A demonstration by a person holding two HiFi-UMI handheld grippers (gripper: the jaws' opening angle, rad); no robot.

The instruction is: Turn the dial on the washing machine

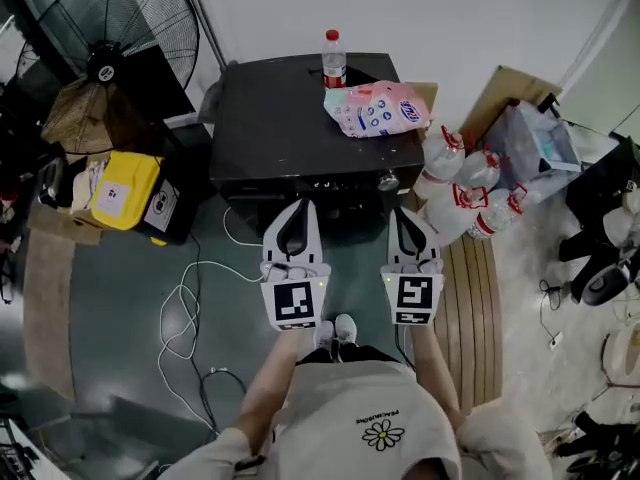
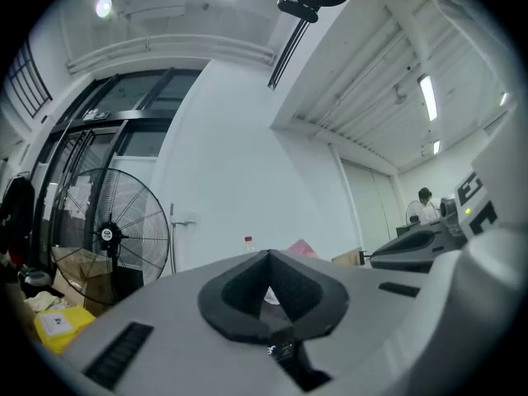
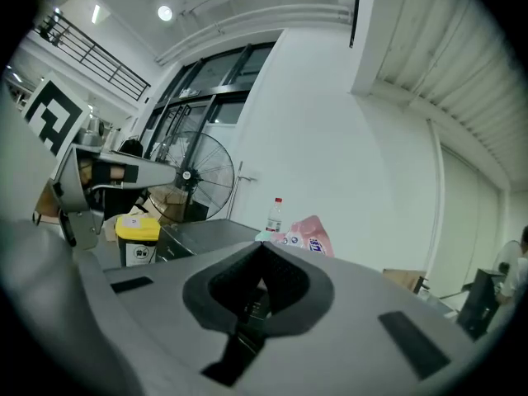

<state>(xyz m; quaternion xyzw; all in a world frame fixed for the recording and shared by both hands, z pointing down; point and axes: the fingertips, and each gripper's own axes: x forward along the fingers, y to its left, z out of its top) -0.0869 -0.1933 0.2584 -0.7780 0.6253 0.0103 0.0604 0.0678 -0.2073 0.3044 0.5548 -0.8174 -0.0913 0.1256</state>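
The black washing machine (image 1: 290, 118) stands against the wall ahead of me. Its small silver dial (image 1: 388, 180) sits on the front control strip, at the right end. My left gripper (image 1: 302, 206) is shut and empty, held level just below the machine's front, left of the dial. My right gripper (image 1: 401, 212) is also shut with nothing in it, and its tip is a short way below the dial, apart from it. In the right gripper view the closed fingertips (image 3: 261, 247) point over the machine's top (image 3: 198, 233). The left gripper view shows its closed fingertips (image 2: 268, 255).
A red-capped bottle (image 1: 333, 60) and a pink detergent bag (image 1: 380, 108) lie on the machine's top. A large fan (image 1: 110, 38) and a yellow bin (image 1: 125, 193) stand to the left. A pack of bottles (image 1: 465, 193) leans at the right. White cable (image 1: 190, 308) trails across the floor.
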